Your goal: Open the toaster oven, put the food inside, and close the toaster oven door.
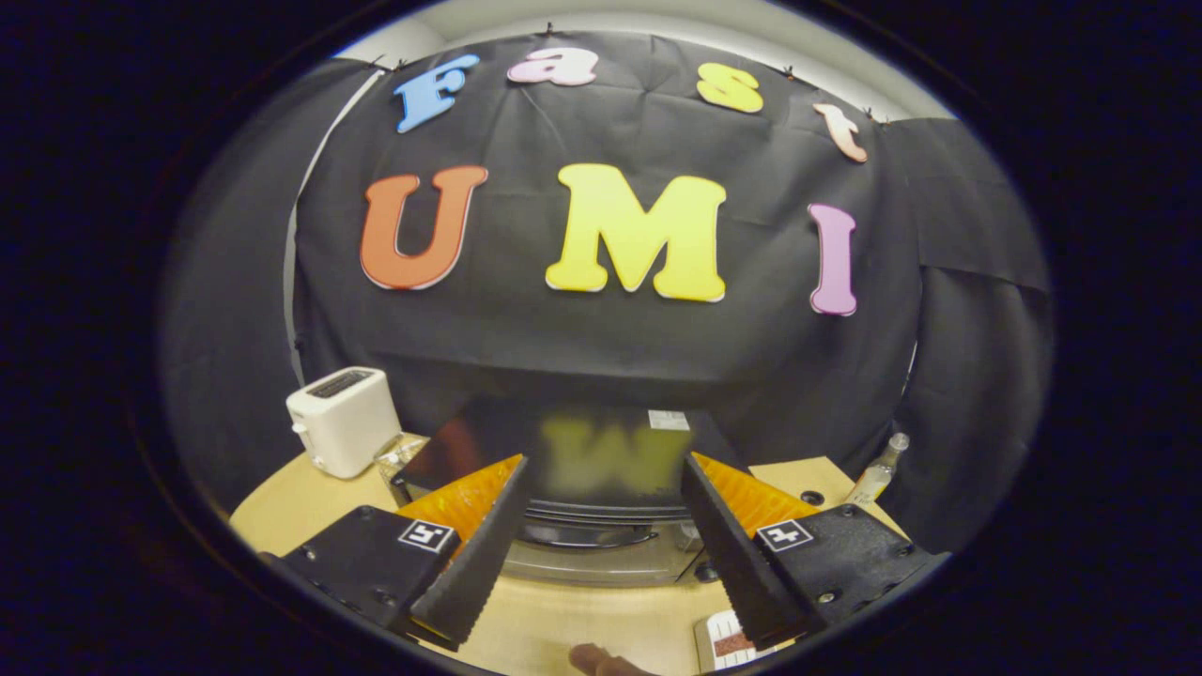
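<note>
The toaster oven (563,441) is a black box with a glossy top, standing on the round wooden table (282,512) just ahead of my fingers. Its glass door (601,563) with a dark handle (587,537) faces me between the fingers and looks shut. My gripper (604,462) hovers above the oven's front, open, with nothing between its fingers. A brown piece of food (601,662) peeks out on the table below the gripper, nearer than the oven. Most of it is hidden.
A white pop-up toaster (343,420) stands left of the oven, with a clear plastic wrapper (399,455) beside it. A small clear bottle (878,474) stands at the table's right rim. A white card-like item (728,643) lies under the right finger.
</note>
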